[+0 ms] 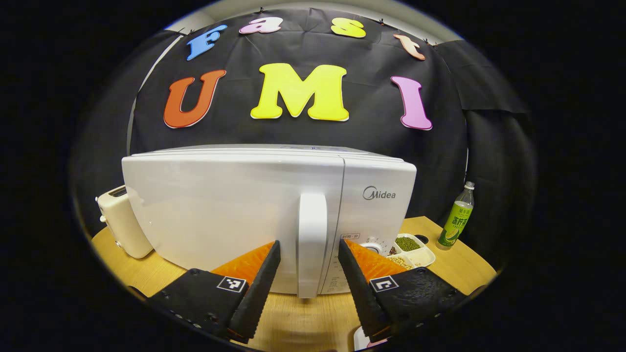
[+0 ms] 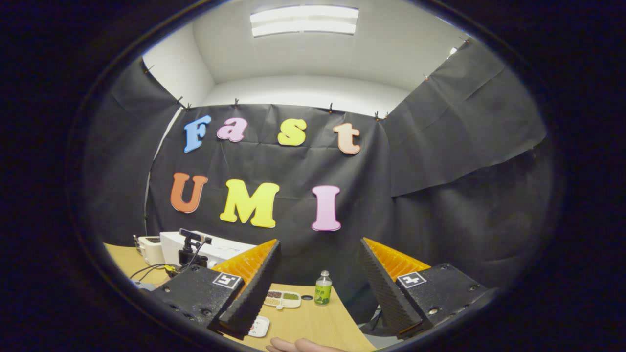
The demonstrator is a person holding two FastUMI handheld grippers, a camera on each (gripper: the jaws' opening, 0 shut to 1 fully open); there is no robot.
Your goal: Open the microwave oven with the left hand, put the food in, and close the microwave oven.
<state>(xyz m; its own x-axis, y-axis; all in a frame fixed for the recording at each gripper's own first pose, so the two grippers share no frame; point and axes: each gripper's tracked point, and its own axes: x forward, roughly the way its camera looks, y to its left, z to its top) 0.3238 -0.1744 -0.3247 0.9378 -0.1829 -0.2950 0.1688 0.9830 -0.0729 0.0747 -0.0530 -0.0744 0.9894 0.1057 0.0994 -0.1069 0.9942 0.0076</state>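
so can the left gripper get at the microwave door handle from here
Probably yes: the left gripper is open with the microwave's handle standing between its fingers, nothing in between. Contact can't be told.

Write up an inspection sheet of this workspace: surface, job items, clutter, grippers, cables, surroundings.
Surface: wooden table, bare at its right edge.
Job's things: white microwave oven, door shut; its vertical door handle sits between the left gripper's fingers, untouched. Divided tray of beans beside it.
Clutter: cream toaster, green drink bottle.
Grippers: left gripper open; right gripper open, held high over the table.
Cables: black cable by a small camera near the microwave.
Surroundings: black cloth wall, ceiling light.
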